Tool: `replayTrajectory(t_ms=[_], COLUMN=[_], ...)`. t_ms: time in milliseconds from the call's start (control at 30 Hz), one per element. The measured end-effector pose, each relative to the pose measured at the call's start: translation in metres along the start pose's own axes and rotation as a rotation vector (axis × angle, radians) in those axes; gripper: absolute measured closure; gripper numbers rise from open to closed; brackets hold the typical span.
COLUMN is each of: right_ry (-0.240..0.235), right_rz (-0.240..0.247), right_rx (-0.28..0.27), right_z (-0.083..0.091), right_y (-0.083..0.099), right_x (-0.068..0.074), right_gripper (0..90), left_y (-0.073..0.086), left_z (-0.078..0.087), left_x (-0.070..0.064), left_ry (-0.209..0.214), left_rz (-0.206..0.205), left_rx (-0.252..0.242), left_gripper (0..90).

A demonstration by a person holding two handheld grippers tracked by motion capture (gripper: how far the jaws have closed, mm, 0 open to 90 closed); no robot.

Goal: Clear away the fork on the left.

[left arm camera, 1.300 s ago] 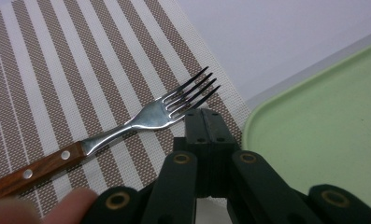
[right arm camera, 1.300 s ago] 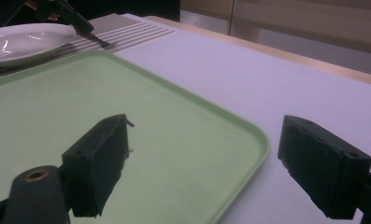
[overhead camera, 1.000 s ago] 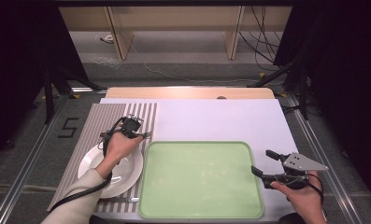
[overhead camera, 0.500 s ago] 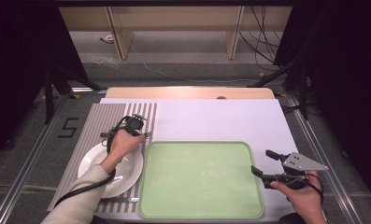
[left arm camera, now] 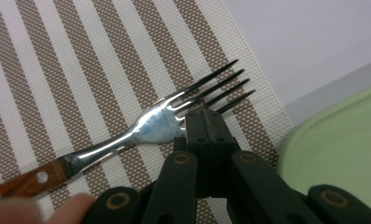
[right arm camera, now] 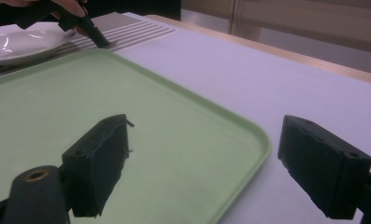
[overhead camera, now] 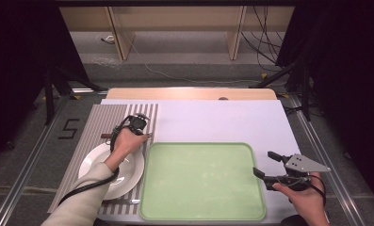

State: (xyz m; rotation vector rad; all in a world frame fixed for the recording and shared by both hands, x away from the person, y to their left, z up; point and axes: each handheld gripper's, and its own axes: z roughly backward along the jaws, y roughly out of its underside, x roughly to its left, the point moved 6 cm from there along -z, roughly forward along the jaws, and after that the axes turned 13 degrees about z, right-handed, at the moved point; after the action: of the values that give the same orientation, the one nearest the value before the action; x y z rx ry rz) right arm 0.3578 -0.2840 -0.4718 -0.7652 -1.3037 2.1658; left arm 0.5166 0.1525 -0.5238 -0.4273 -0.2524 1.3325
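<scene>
Left tool is seen in the left gripper view with its two black jaws pressed together, their tips resting just at the base of the tines of a fork. Nothing is pinched between them; the fork lies flat beside and partly under the tips. The fork, with a metal head and a riveted wooden handle, is laid on a brown-and-white striped placemat, its tines pointed toward the right edge of the mat. A fingertip is seen at the lower left of that view.

In the high view the left tool is held by the left hand over the right part of the placemat, just beyond the far edge of a white plate that is set on the same mat. A pale green tray is placed just right of the mat on the white surface.

The right tool is held by the right hand at the near right, its jaws spread wide and empty, at the right rim of the tray. In the right gripper view the right tool is shown with one jaw over the tray and the other over the surface.
</scene>
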Motion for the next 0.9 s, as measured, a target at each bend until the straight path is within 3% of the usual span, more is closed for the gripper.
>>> replayTrajectory(t_ms=[700, 900], right_ry=[-0.002, -0.004], right_rz=[0.000, 0.000], right_rx=[0.002, 0.002], right_z=[-0.001, -0.001], right_y=[0.000, 0.000], right_x=[0.000, 0.000], right_gripper=[17.3, 17.2], left_y=[-0.017, -0.019], left_z=[-0.009, -0.008], left_x=[0.002, 0.002], left_ry=[-0.034, -0.021], left_rz=[0.030, 0.010], left_rx=[-0.035, -0.045], left_gripper=[89.7, 89.6])
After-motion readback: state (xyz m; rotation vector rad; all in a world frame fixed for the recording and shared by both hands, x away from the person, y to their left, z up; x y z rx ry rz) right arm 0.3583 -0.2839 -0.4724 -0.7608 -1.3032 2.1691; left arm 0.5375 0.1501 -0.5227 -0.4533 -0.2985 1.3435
